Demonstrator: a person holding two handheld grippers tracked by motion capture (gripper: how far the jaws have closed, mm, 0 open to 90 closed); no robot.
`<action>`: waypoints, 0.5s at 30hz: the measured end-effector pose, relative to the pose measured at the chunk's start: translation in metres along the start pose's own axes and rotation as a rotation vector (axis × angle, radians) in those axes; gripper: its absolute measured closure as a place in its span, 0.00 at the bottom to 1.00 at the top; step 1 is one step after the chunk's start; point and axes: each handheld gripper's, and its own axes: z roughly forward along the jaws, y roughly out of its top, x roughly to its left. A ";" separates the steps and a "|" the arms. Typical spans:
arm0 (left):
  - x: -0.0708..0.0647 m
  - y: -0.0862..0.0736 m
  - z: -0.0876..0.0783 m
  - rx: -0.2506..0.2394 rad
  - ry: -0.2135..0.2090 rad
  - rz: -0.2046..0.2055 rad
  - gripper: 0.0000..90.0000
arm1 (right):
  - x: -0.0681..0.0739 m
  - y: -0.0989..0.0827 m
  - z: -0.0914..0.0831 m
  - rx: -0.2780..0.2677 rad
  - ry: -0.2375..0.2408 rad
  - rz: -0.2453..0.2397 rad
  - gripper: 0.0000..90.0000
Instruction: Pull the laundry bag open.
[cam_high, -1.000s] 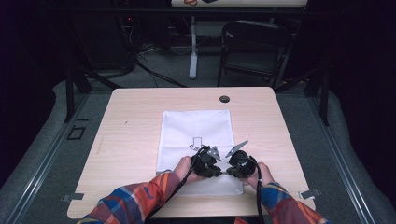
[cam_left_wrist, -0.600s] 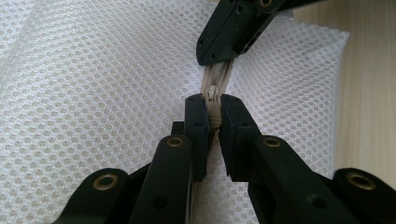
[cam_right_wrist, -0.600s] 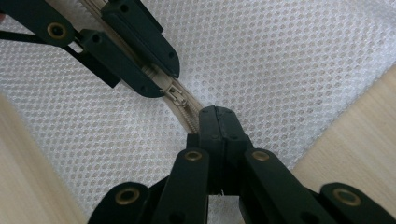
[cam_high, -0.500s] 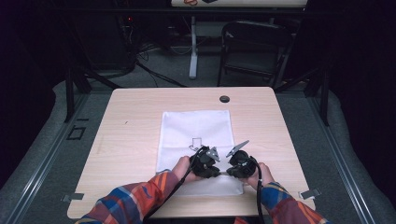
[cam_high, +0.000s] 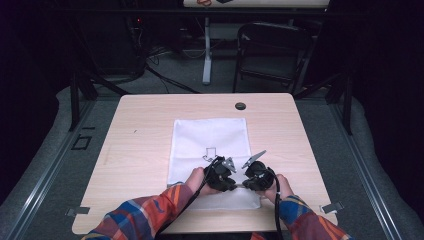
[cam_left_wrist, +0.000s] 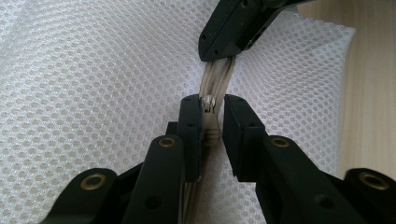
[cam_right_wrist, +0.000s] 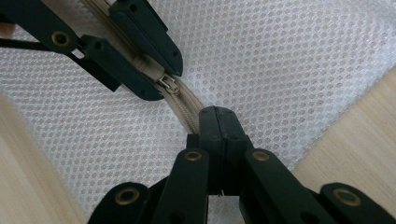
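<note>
Viewing from high: white mesh zip bag (cam_high: 210, 145) lies flat mid-table (cam_high: 140, 130), long axis running near to far. Both tools meet at its near edge, left hand-held gripper (cam_high: 226, 175) just left of right hand-held gripper (cam_high: 246, 176), almost touching.

Left gripper view: beige zipper (cam_left_wrist: 215, 77) runs straight ahead, away from the jaws. Metal zipper slider (cam_left_wrist: 208, 103) sits between the pads, which have just been opening; a gap shows on one side, so grip is released. Right tool pinches the tape just beyond.

Right gripper view: right jaws clenched on the zipper tape (cam_right_wrist: 187, 114); slider (cam_right_wrist: 169, 85) lies just ahead, up-left along the zipper line, nearer the left tool.
</note>
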 end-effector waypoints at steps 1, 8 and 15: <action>-0.001 0.001 -0.001 0.012 0.014 0.002 0.88 | 0.000 0.000 0.000 0.001 0.000 -0.001 1.00; -0.003 0.000 -0.002 0.000 0.027 -0.004 0.91 | -0.001 0.000 0.000 0.002 0.002 0.000 1.00; -0.004 -0.001 -0.005 0.004 0.035 0.001 0.91 | -0.001 0.000 0.000 -0.005 0.006 0.013 1.00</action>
